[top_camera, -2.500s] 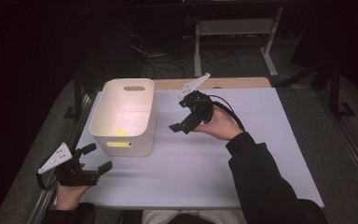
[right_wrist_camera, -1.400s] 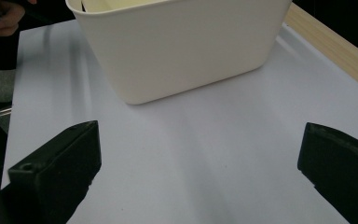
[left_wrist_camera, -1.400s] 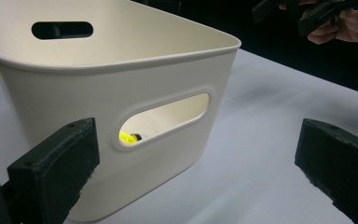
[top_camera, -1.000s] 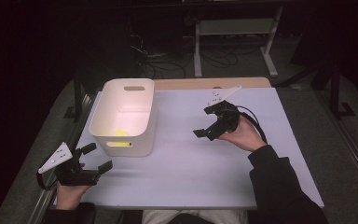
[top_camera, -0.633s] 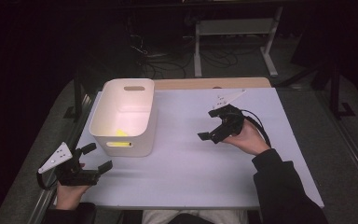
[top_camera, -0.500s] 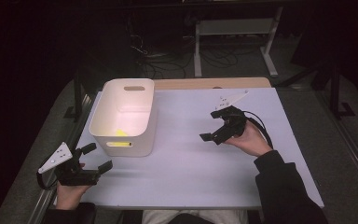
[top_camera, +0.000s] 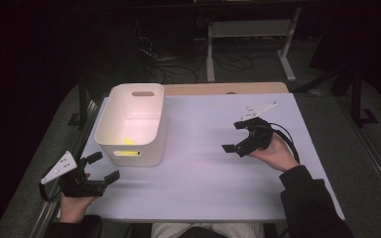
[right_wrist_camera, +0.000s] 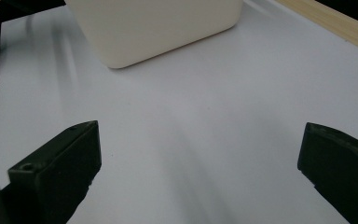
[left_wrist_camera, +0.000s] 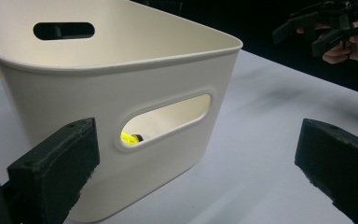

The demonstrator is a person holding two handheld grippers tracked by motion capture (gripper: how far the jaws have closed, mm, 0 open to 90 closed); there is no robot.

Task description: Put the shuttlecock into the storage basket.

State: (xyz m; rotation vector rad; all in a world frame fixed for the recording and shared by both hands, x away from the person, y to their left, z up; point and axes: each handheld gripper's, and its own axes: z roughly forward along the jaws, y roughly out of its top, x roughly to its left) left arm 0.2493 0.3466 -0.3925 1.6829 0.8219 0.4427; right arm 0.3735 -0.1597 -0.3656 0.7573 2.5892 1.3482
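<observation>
Left tongs (top_camera: 102,167) gaping wide, held low at near-left. Right tongs (top_camera: 235,136) gaping wide, held at right, pointing left.

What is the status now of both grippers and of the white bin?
Left gripper open, empty, near the table's front left. Right gripper open, empty, over bare table. White bin upright, a yellow item inside. Nothing between bin and grippers.
</observation>
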